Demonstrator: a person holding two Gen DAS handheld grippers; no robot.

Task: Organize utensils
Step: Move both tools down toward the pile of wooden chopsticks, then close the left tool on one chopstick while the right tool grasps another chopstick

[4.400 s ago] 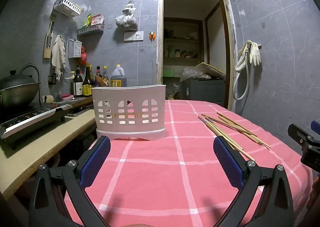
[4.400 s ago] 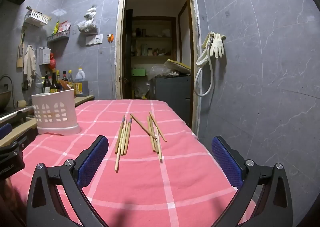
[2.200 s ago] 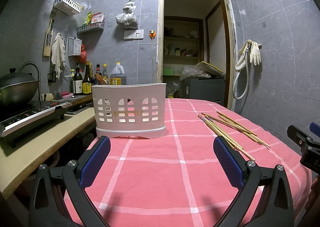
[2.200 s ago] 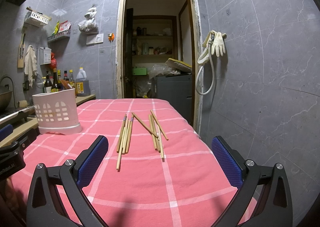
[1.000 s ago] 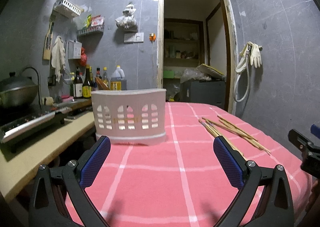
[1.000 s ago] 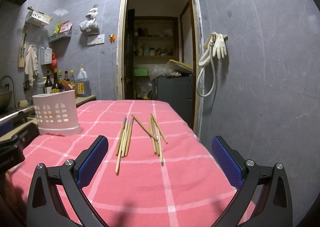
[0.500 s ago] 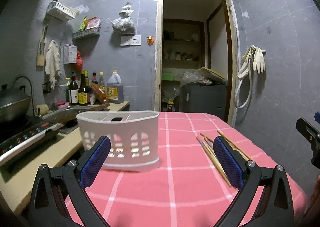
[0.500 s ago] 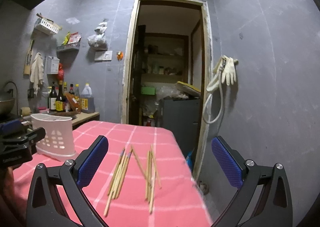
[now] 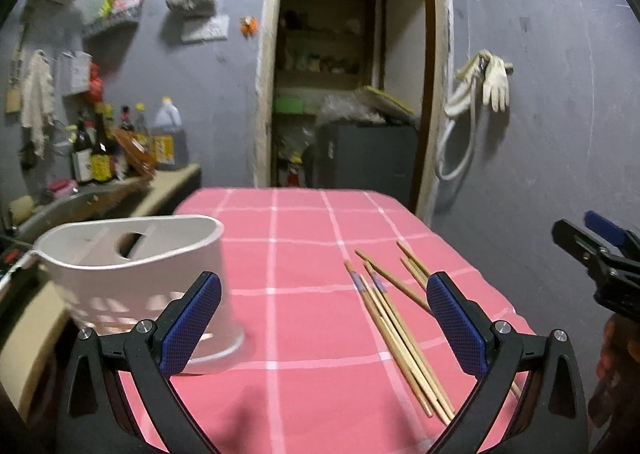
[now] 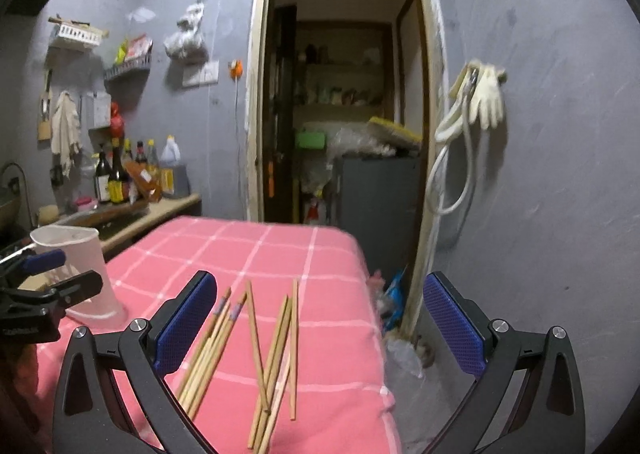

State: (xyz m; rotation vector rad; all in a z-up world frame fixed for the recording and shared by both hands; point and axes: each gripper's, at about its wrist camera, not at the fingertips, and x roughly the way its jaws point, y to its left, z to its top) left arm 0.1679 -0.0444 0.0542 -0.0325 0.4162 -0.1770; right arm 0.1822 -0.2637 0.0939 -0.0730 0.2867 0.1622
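Far left, on the pink checked tablecloth [image 9: 304,286] near its counter-side edge: white plastic utensil caddy [image 9: 136,278], upright, curved smooth wall with cut-out slots low down, an inner divider with a round hole visible from above. No utensil shows above its rim. The cloth is soft woven fabric with thin white grid lines, slightly rumpled at the table's right edge.

Left gripper [image 9: 322,324]: jaws spread wide, nothing between them. Blue textured pads on black plastic arms. The left pad overlaps the caddy in the left wrist view; whether it touches cannot be told.

Centre to right: loose wooden chopsticks [image 9: 394,324], thin pale sticks, smooth, some with a lilac band near one end. They lie flat in two rough groups, one bundle nearly parallel, the other crossed. Long axes run roughly away from the cameras, banded ends pointing toward the far side of the table.

Right gripper [image 10: 318,324]: jaws also spread wide and empty. In the right wrist view the chopsticks [image 10: 240,350] lie below and just ahead, between the two pads, mostly nearer the left pad, and well apart from the caddy [image 10: 80,274].

Judgement: the right gripper is the nearer one to the sticks. With sticks lying along the view axis, closing across them looks workable, but thin round sticks flat on soft cloth may roll or slip from the pads.
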